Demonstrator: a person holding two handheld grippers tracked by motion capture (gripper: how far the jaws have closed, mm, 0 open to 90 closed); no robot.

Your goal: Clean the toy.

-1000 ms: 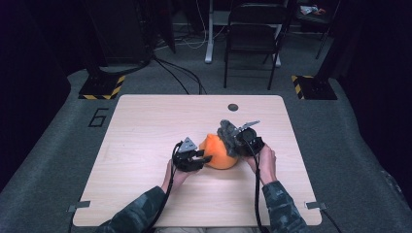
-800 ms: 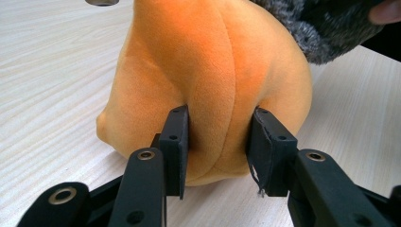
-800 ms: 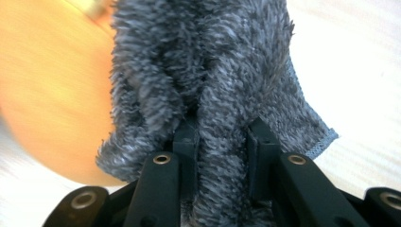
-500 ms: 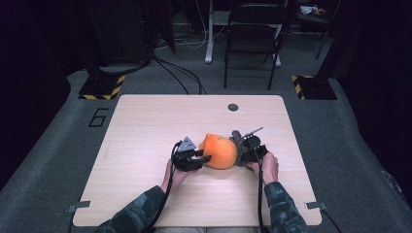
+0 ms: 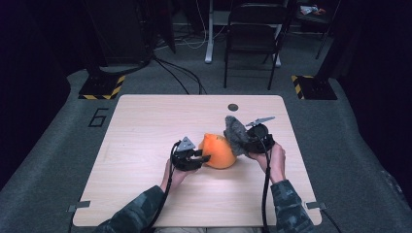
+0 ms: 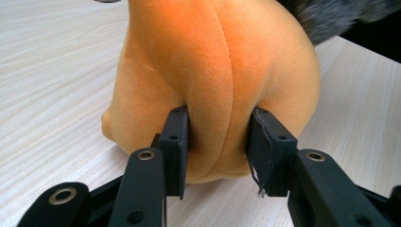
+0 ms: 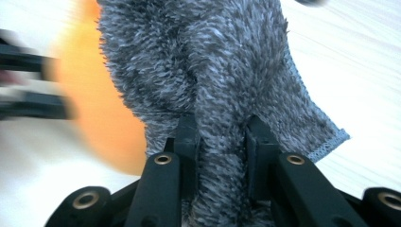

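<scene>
mid-table, near the person | left gripper (image 5: 204,158) pinching orange plush (image 5: 218,151) seam | right gripper (image 5: 245,143) clamped on grey shaggy cloth (image 5: 235,133) beside it | anchor plush, wipe in short, light strokes

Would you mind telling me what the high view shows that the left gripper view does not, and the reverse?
High view alone: the person's forearms, the right hand-held gripper shut on the shaggy grey cloth, a dark round disc on the table, and a black folding chair. Left gripper view alone: a stitched seam between the pinching jaws. Both: the soft orange plush, the left hand-held gripper and the pale wooden table.
</scene>
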